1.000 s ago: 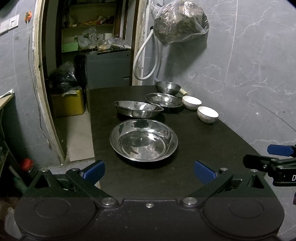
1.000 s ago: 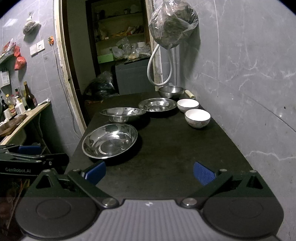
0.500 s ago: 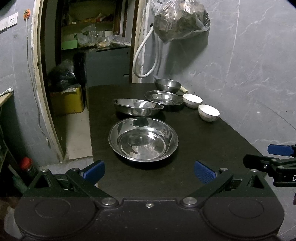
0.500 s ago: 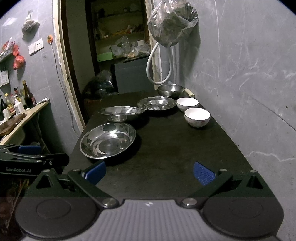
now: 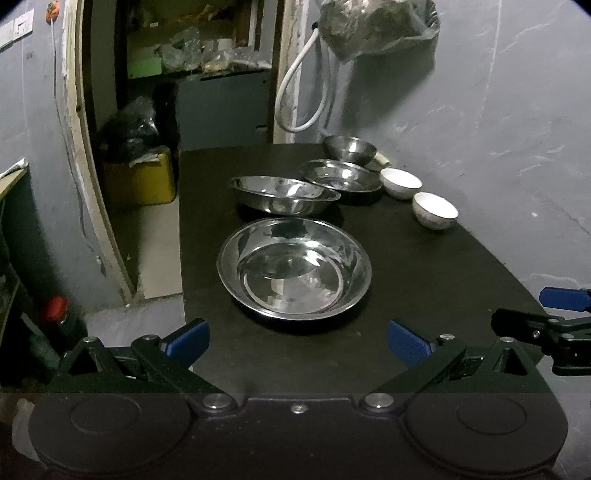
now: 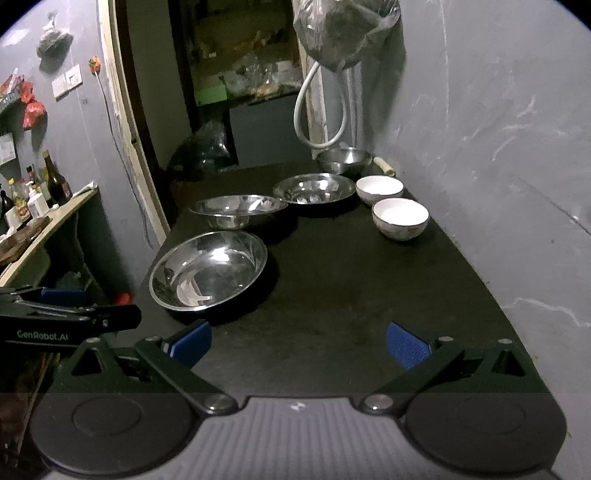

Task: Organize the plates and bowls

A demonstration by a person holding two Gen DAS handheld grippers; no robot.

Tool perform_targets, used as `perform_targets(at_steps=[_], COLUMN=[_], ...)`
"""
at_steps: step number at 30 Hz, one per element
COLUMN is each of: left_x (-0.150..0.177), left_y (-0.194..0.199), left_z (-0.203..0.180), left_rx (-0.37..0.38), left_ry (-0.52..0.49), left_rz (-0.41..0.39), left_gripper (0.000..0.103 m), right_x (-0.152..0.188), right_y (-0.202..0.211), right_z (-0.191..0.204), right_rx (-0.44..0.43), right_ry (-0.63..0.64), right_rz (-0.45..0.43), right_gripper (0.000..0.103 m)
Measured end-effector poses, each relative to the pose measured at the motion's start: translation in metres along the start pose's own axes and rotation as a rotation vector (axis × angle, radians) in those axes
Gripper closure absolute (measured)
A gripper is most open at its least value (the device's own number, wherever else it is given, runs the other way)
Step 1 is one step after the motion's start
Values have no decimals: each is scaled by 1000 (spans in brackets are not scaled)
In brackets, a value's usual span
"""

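Note:
A large steel plate [image 5: 293,267] lies nearest on the black table [image 5: 424,280]; it also shows in the right wrist view [image 6: 208,275]. Behind it stand a second steel plate [image 5: 284,194], a third steel plate [image 5: 339,175] and a small steel bowl [image 5: 349,147]. Two white bowls [image 5: 435,210] [image 5: 400,182] sit by the right wall. My left gripper [image 5: 297,339] is open and empty, just short of the large plate. My right gripper [image 6: 297,345] is open and empty over the table's near end.
A grey wall [image 6: 498,147] runs along the table's right side. A plastic bag [image 5: 376,26] and a white hose [image 5: 306,96] hang at the far end. An open doorway [image 5: 155,110] and floor lie left of the table. A side shelf with bottles [image 6: 40,192] stands far left.
Both grippers have moved slightly forward toward the dishes. The dishes have not moved and both grippers stay open.

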State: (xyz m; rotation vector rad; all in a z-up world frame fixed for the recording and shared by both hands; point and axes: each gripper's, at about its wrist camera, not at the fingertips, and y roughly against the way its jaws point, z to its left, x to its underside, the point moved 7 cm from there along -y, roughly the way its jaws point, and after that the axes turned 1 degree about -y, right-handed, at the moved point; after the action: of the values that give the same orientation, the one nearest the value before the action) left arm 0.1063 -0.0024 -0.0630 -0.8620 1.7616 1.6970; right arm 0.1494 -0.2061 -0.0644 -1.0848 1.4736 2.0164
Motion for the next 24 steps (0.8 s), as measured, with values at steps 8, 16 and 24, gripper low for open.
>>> perform_targets(at_steps=[8, 16, 24], left_x=[-22, -59, -89], left_y=[-22, -51, -67], left_z=[12, 23, 26], left_rx=[-37, -108, -168], left_ry=[83, 120, 91], left_rz=[35, 48, 36], left_gripper=[1, 1, 1], right_x=[-24, -57, -80], right_y=[-33, -68, -95], right_z=[-7, -11, -21], right_rx=[-6, 28, 11], right_ry=[6, 54, 51], right_rz=[72, 137, 148], right_gripper=[0, 0, 0])
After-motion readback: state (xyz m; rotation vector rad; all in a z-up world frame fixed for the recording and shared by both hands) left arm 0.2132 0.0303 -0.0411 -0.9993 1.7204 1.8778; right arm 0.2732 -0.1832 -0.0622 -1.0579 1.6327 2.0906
